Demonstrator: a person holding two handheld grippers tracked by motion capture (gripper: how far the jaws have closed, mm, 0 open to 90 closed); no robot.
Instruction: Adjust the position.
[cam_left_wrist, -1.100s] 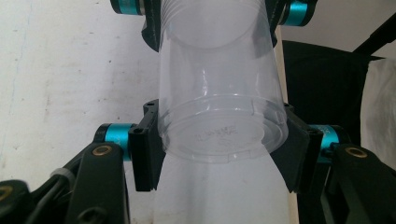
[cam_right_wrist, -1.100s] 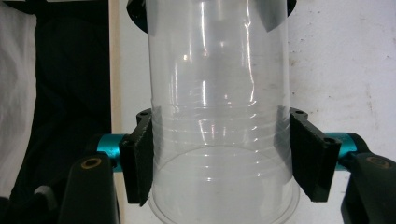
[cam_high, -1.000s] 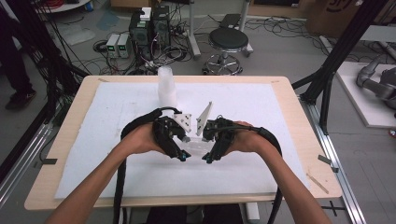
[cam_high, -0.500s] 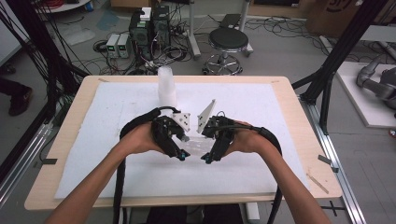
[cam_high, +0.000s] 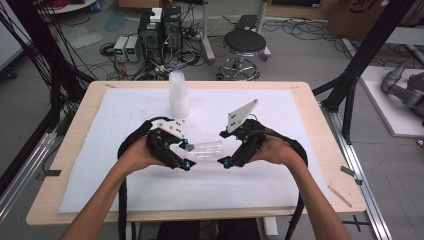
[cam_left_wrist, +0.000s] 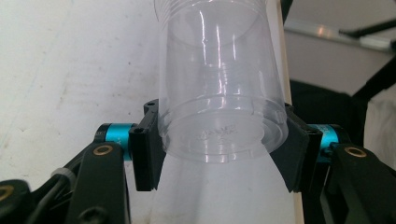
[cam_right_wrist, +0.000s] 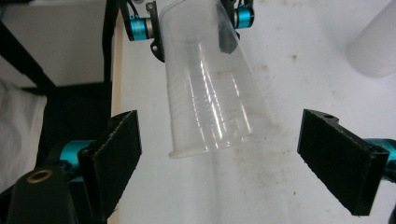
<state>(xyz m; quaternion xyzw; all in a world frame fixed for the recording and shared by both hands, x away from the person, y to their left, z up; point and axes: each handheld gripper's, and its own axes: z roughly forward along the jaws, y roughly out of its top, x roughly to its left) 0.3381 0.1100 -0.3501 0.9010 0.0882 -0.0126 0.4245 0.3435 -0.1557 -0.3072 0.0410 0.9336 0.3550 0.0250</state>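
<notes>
Left gripper view: clear ribbed cup (cam_left_wrist: 219, 88), prob. nested

place: lab | cues: electronics boxes (cam_high: 159, 27), tangled cables (cam_high: 57, 60) on floor, black frame struts (cam_high: 372, 47), stool (cam_high: 244, 42)

- My left gripper (cam_high: 186, 163) sits left of centre on the surface (cam_high: 300, 180), and my right gripper (cam_high: 223, 161) is just to its right.
- A cup (cam_high: 204, 150) lies on its side between them, its base within my left jaws and its rim pointing toward my right jaws.
- My right jaws stand apart on either side of the rim, not touching it.
- A stack of cups (cam_high: 178, 95) stands behind my left gripper, toward the far edge.
</notes>
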